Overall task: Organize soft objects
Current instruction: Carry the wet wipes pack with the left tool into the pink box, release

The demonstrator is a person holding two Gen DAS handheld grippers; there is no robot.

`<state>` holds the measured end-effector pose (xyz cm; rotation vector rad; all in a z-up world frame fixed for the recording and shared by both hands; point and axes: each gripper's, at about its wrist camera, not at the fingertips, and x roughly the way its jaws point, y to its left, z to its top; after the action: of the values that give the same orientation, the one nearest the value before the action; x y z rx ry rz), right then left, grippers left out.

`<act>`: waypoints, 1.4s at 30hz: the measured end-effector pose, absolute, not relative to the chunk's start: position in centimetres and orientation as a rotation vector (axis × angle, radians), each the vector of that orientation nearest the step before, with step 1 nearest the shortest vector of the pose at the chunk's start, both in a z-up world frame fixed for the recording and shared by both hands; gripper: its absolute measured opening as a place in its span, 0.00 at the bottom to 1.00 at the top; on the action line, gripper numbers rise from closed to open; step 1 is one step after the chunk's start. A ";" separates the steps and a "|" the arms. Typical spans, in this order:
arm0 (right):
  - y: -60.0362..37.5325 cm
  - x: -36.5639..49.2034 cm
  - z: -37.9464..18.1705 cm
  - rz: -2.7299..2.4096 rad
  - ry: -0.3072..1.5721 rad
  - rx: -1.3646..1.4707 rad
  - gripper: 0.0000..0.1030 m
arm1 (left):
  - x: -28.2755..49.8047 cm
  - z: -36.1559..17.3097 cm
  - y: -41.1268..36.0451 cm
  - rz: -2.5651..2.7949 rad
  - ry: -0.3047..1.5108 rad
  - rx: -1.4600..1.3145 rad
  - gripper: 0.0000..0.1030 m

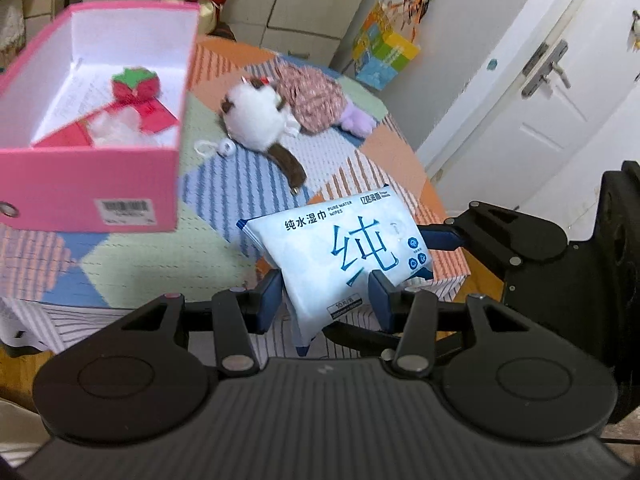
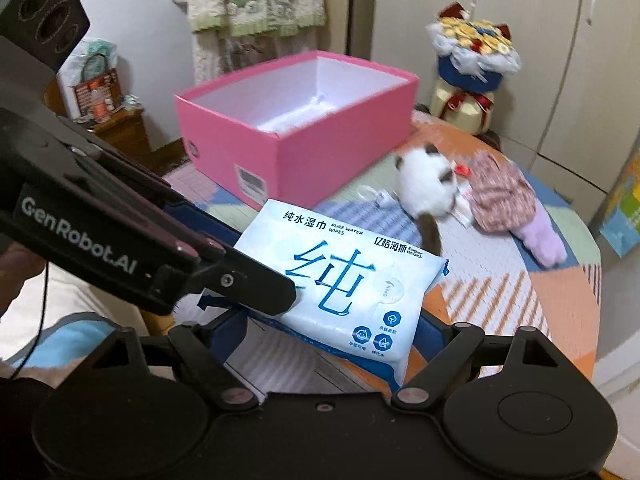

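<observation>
I am holding a pack of wet wipes (image 1: 340,256) between my two tools, lifted clear of the patchwork worktop (image 1: 168,264). My left tool (image 1: 325,294) is clenching the pack's lower short end. My right tool (image 2: 326,330) is spread wide across the pack's width, its pads seeming to press both long edges. The pack's long axis is pointing roughly toward the pink box (image 2: 296,140), which is sitting beyond it; my left tool looks nearer the box. Inside the box a strawberry plush (image 1: 134,84) is lying with red packaging. Right of the box, a white plush cat (image 2: 424,188) and a floral-dressed doll (image 2: 504,196) are waiting on the worktop.
</observation>
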<state>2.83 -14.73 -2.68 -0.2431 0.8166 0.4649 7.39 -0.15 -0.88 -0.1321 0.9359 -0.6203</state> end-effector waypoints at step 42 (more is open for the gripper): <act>-1.3 31.9 -2.3 1.010 0.684 -0.535 0.86 | 27.4 -2.0 13.4 -0.198 0.808 -0.335 0.44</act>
<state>31.89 -1.31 -2.29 -0.5348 0.6835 1.0098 27.41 13.43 -1.98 -0.3350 0.8078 -0.1979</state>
